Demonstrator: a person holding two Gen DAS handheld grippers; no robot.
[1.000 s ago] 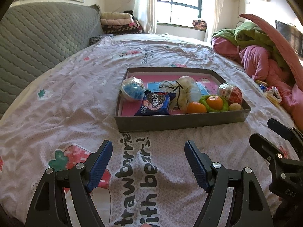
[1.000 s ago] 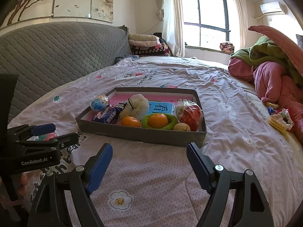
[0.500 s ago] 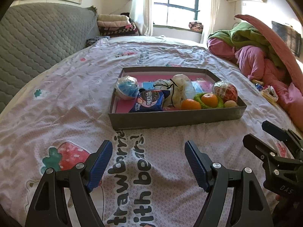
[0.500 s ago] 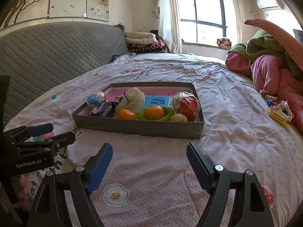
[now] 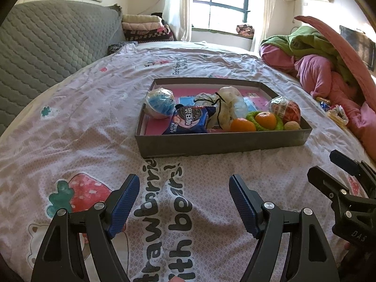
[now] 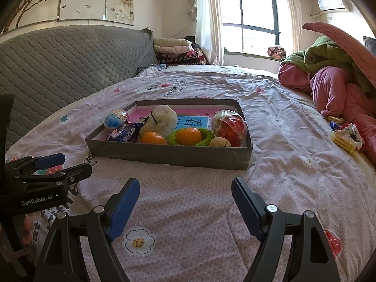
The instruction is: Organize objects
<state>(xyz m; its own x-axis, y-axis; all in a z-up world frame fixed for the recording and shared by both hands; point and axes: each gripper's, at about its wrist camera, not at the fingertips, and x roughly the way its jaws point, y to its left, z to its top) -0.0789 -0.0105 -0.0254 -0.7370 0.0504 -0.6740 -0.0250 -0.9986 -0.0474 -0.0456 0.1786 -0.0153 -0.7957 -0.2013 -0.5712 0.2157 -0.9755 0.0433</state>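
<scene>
Readable text first: your left gripper [image 5: 184, 203] body shows "GenRobot.AI" in the right wrist view, your right gripper [image 6: 185, 205] body shows "DAS" in the left wrist view, and the bedsheet [image 5: 77, 141] prints "strawberries with bears!" beside a strawberry drawing [image 5: 81, 193]. The blue snack packet [image 5: 189, 121] has white Chinese characters, too small for you to read; a blue card [image 6: 192, 122] on the tray floor carries one large Chinese character. Both of your grippers hover low over the sheet, fingers spread wide, nothing between the blue pads [image 5: 123, 205] on either one. Your task things all sit in the grey cardboard tray [image 5: 221, 144], which lies on the bed just ahead of both grippers: a blue wrapped ball [image 5: 160, 102] at far left, the snack packet next to it, a white drawstring pouch [image 5: 226, 108] in the middle, one orange [image 5: 242, 125] loose at the front wall, a second orange [image 5: 265, 120] resting in a green ring [image 6: 206, 138], a walnut [image 5: 292, 125] at the front right corner, and a red apple in plastic wrap [image 6: 229, 127] behind it. The surface is a pale pink patterned sheet, wrinkled. Room: grey quilted headboard [image 6: 58, 63] on your left, folded blankets [image 6: 174, 49] stacked at its end, a window [image 6: 251, 23] with white curtains, a wall air conditioner [image 6: 333, 4], and a heap of pink and green bedding [image 6: 333, 80] on your right.
</scene>
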